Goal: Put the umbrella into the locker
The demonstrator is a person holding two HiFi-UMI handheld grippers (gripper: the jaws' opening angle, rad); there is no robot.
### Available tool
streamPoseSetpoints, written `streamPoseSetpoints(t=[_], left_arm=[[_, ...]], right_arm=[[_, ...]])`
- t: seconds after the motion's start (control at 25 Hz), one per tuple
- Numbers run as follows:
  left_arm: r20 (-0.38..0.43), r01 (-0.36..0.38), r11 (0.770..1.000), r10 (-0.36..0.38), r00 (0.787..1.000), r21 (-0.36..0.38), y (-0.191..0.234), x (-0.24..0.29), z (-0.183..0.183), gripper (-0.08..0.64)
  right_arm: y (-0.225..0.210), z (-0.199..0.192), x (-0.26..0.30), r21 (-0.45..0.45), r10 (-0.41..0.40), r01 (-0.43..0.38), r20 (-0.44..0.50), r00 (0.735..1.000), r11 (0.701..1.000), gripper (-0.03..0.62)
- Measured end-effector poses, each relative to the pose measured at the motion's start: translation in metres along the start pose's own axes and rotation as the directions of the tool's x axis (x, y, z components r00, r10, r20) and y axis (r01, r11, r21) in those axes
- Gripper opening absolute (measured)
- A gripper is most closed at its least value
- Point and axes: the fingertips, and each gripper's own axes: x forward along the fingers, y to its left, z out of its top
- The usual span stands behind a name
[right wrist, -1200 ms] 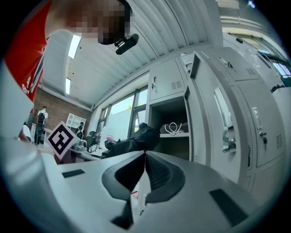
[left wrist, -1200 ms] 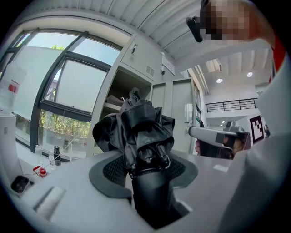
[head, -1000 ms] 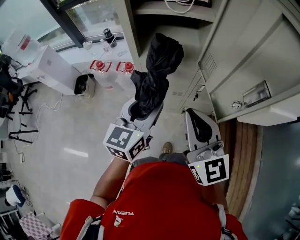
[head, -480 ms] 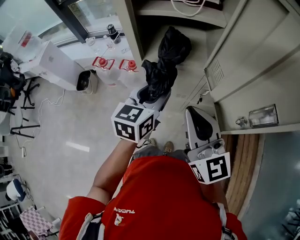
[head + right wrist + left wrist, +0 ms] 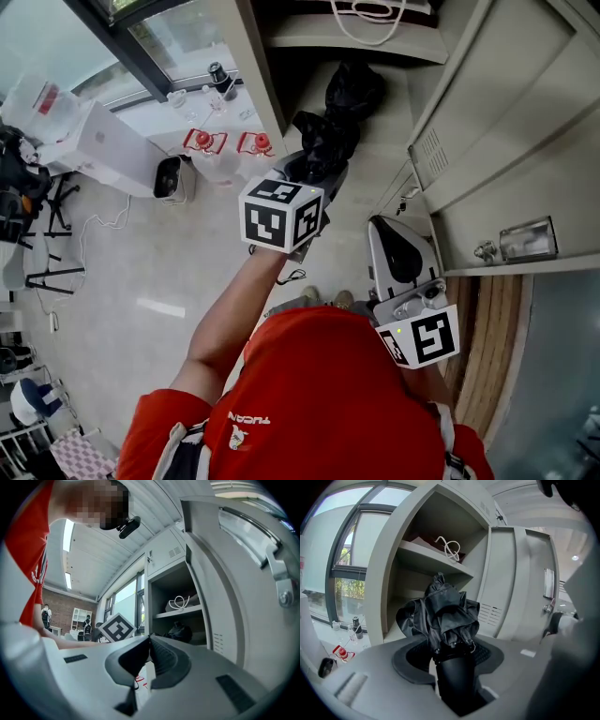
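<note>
Umbrella gripped in left tool, tip inside locker

The locker's lower compartment is open at the front, with room showing on its left side and above its floor. The umbrella, a black bundle, fills the middle of the opening. The shelf, carrying a white cord, caps the space from above. The open door walls off the right, and the side panel bounds the left.
</note>
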Motion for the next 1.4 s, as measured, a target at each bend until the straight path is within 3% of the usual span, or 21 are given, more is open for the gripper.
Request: streamPoseSetpoints(t=[0.52,0.96,1.16,1.4], left_arm=[[-0.067,-0.006,1.000,0.008,0.998,0.025,0.012,0.039,0.029,0.192],[-0.136,-0.022,1.000,0.023,0.991,0.005,0.027,0.058,0.027,0.193],[-0.177,-0.025,0.999,0.021,0.984,-0.020,0.035,0.067,0.029,0.195],[-0.199,-0.055,0.998,0.056,0.978,0.008,0.040,0.073,0.029,0.198]], right_arm=[[-0.006,-0.001,-0.002,-0.002,-0.039,0.039,0.001,0.999,0.999,0.003],[-0.035,-0.003,0.026,-0.023,-0.092,0.092,-0.009,0.996,0.996,0.003],[-0.041,-0.005,0.027,-0.002,-0.093,0.093,-0.009,0.996,0.996,0.003],[-0.037,-0.009,0.027,0.012,-0.067,0.067,-0.017,0.998,0.998,0.003]])
